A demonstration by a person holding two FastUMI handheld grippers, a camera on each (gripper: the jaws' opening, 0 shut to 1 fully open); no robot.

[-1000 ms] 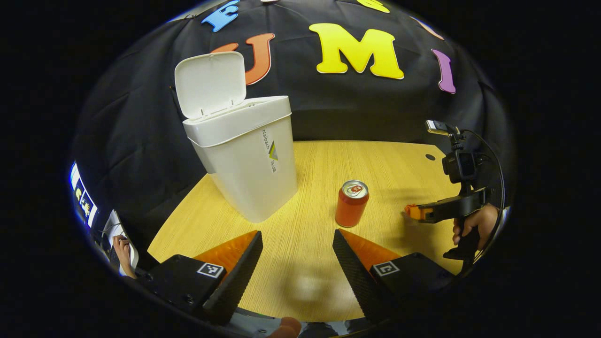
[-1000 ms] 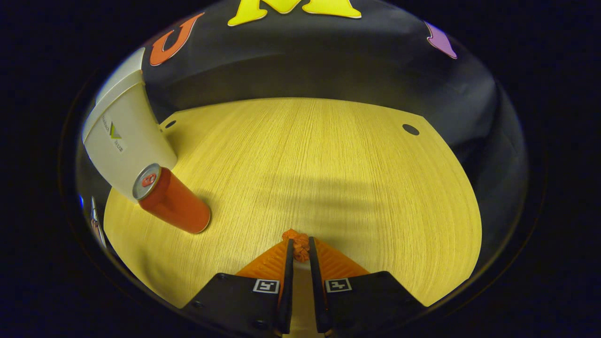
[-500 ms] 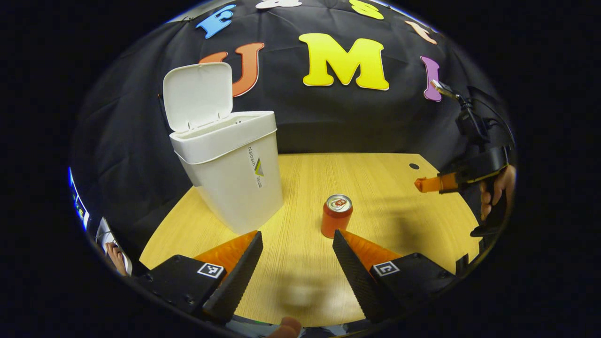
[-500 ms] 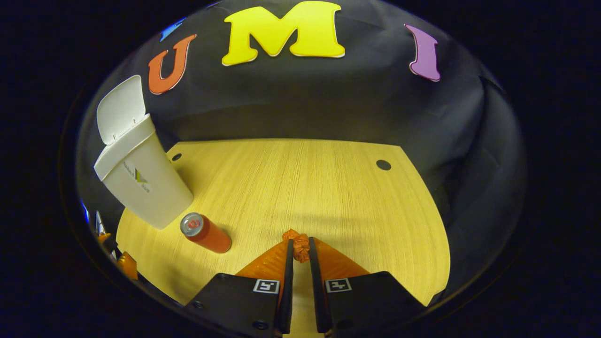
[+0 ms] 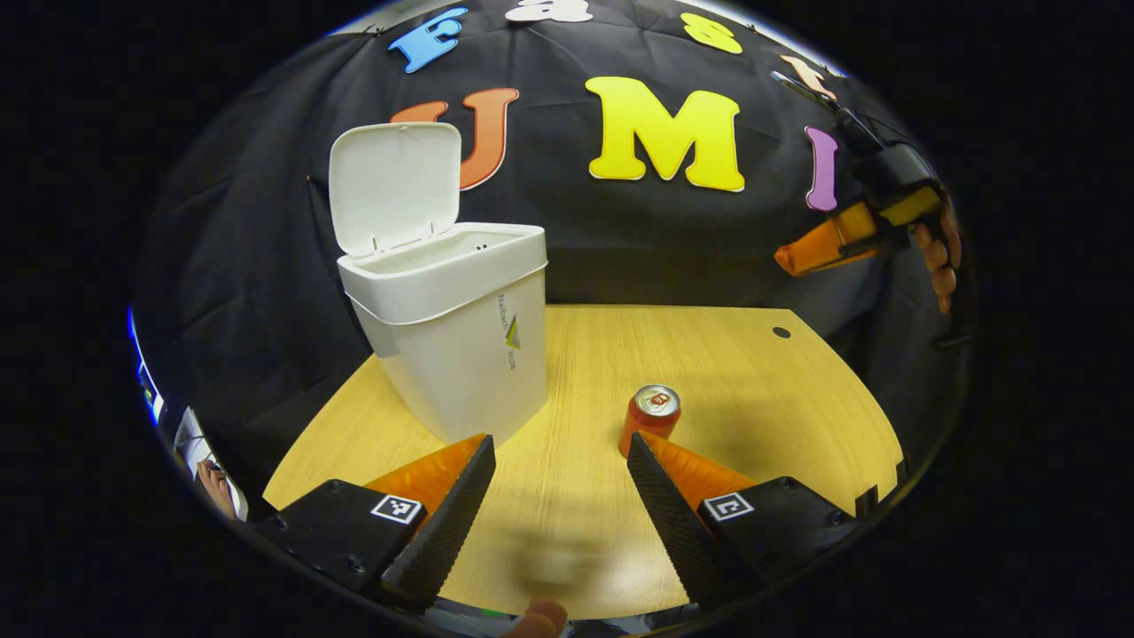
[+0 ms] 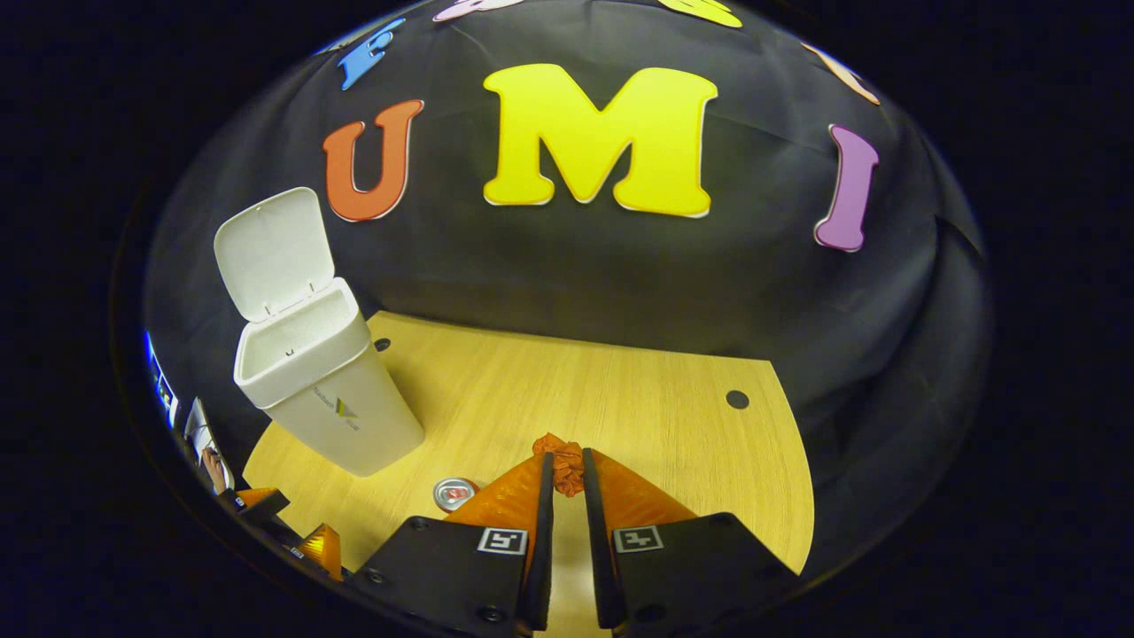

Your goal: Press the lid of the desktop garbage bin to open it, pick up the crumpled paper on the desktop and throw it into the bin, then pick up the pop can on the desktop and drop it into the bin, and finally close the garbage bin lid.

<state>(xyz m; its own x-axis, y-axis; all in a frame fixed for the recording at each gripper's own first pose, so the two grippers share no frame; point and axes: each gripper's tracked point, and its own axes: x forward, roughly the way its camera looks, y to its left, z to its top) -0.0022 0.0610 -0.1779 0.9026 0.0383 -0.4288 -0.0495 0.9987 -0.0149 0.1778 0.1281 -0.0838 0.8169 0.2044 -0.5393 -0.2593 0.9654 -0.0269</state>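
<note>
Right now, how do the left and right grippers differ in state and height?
The left gripper is open and holds nothing; the right gripper is shut on the crumpled paper. The left gripper sits low over the wooden table, its fingers flanking the pop can; the right gripper is raised well above the table, level with the open bin or higher. Both face the booth wall.

Your left tool (image 5: 558, 456): black housings, each carrying a square black-and-white marker, visible screws, ribbed wedge fingers (image 5: 447, 523). Right tool (image 6: 567, 465): same housings and markers.
</note>
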